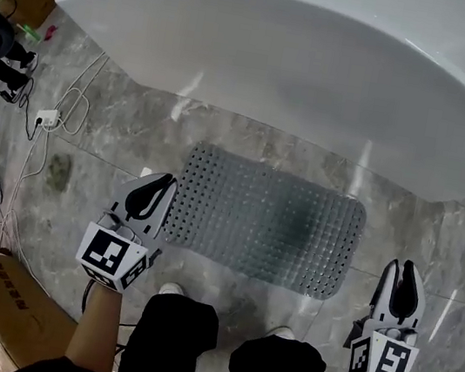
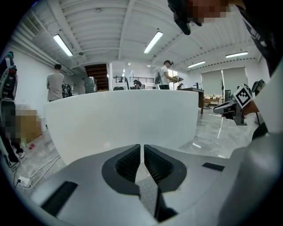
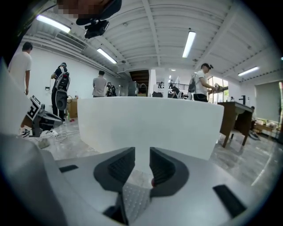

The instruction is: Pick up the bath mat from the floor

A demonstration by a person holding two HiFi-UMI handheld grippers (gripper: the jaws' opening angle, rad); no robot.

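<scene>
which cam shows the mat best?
Head view: the mat lies flat in front of the tub, with nearly its whole outline in frame. The left and right gripper views each catch only a dotted sliver of it low between their jaws.

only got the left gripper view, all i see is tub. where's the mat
Observer: The mat lies flat on the floor before the tub.
Operator: where's my left against it
Observer: The left gripper shows with its tips at the mat's left edge.
Operator: and the right
Observer: The right gripper shows beyond the mat's right end, jaws slightly apart, empty.
</scene>
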